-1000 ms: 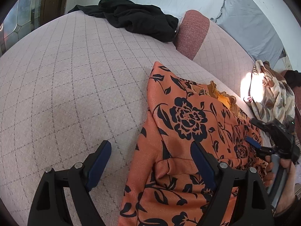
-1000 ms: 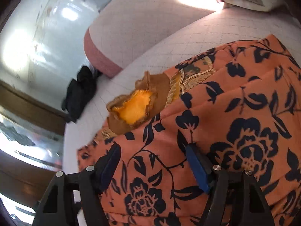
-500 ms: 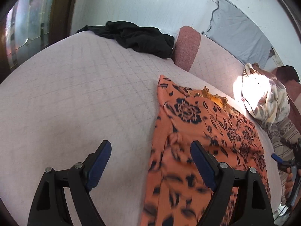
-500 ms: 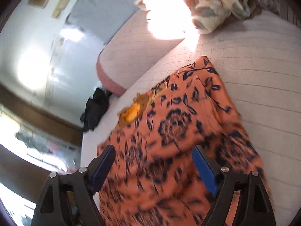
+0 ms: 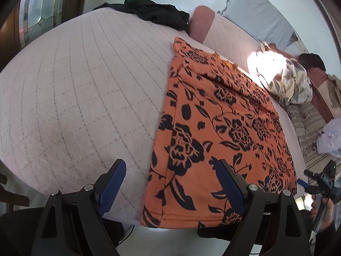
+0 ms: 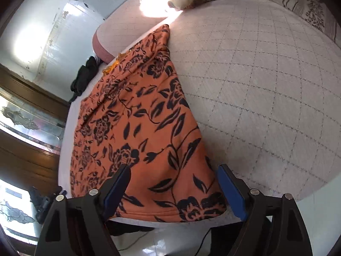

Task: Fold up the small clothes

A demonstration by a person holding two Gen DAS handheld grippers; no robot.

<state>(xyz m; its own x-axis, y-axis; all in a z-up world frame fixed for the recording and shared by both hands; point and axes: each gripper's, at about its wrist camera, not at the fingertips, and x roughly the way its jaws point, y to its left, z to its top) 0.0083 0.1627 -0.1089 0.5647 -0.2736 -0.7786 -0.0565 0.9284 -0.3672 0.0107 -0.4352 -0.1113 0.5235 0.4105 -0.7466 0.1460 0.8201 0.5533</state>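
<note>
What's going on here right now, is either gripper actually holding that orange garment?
Neither. The orange floral garment lies spread flat on the quilted bed, its hem at the near edge. The left gripper and right gripper both hover open over that hem, gripping nothing. A black garment sits at the bed's far end.

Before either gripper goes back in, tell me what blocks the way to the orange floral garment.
Nothing visible does. The orange floral garment lies flat on the quilted bed, directly below the open left gripper and right gripper. The black clothes lie far off.
</note>
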